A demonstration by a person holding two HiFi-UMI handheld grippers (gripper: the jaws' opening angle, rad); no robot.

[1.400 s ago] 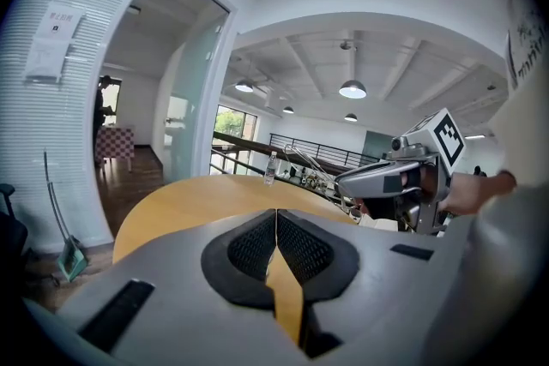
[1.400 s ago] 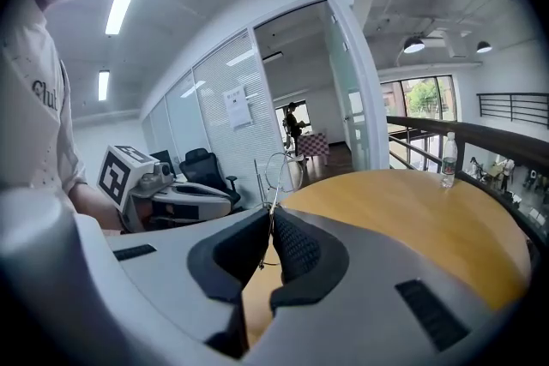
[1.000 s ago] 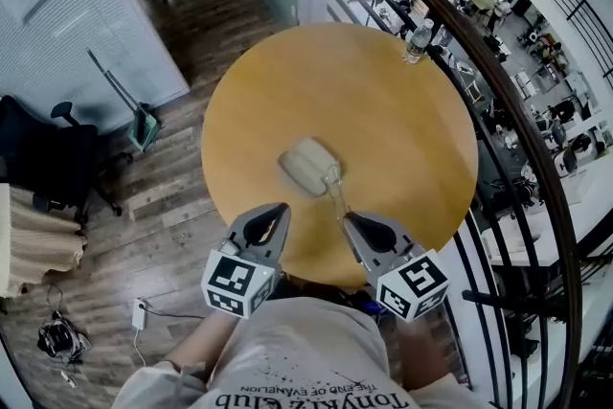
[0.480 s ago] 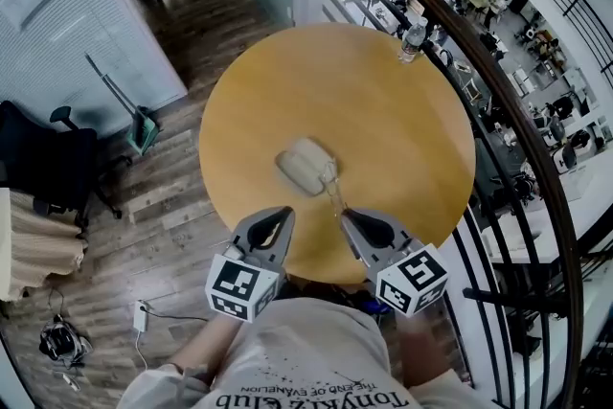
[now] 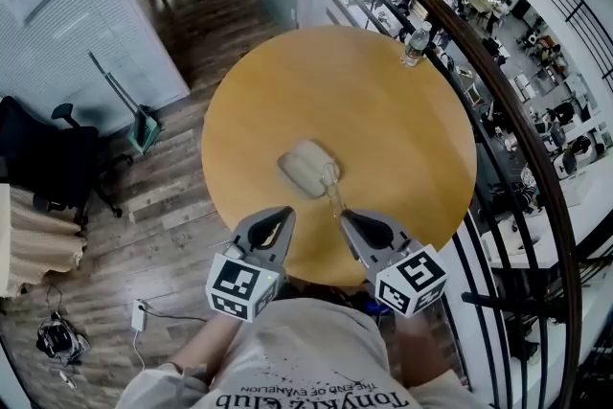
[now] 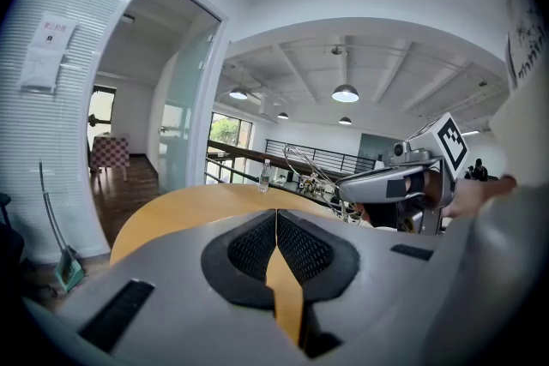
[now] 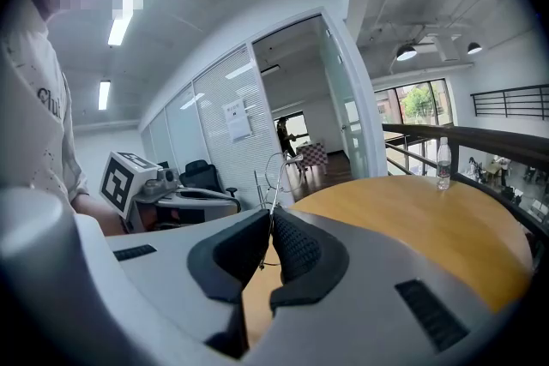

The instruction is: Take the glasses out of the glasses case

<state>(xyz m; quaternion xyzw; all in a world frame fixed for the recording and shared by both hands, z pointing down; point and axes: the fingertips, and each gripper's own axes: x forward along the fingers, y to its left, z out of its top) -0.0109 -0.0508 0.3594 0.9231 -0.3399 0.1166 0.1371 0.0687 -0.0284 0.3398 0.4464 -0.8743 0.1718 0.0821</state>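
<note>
Glasses [image 5: 331, 187] stay pinched in the right hand-held gripper [image 5: 344, 215], just beside the case [image 5: 305, 168] on the surface [image 5: 383, 110]; left hand-held gripper [image 5: 285, 212] remains closed, empty.

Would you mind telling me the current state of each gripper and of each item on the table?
left gripper: shut, nothing between its jaws.
right gripper: shut on the glasses.
glasses: pinched by the right gripper, next to the glasses case.
glasses case: lying on the table; whether it is open or closed cannot be told.
water bottle: upright at the table's far edge.
</note>
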